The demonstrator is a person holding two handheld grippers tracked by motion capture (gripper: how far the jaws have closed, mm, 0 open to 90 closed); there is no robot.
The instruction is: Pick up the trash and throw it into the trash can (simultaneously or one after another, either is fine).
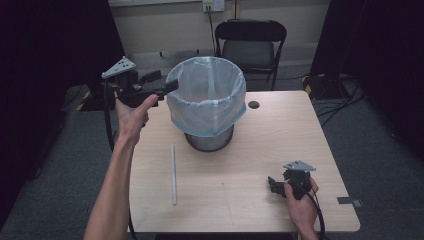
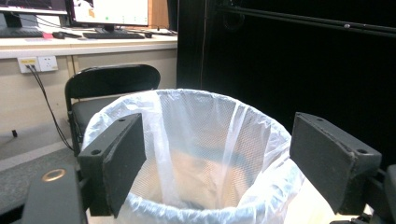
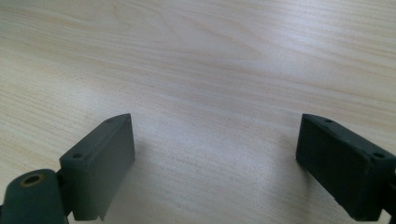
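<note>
Bin liner (image 1: 206,107): pale blue bag already fitted in the mesh bin (image 1: 210,140) at the table's (image 1: 280,130) far middle, its top folded down over the rim — that step looks done.
Left gripper (image 1: 170,86): just beside the rim at its left, jaws spread, pinching nothing.
Right gripper (image 1: 274,186): near corner, jaws apart over bare wood.
Left to do: possibly the grey rod (image 1: 173,174) lying in front — 1 item, untouched.
</note>
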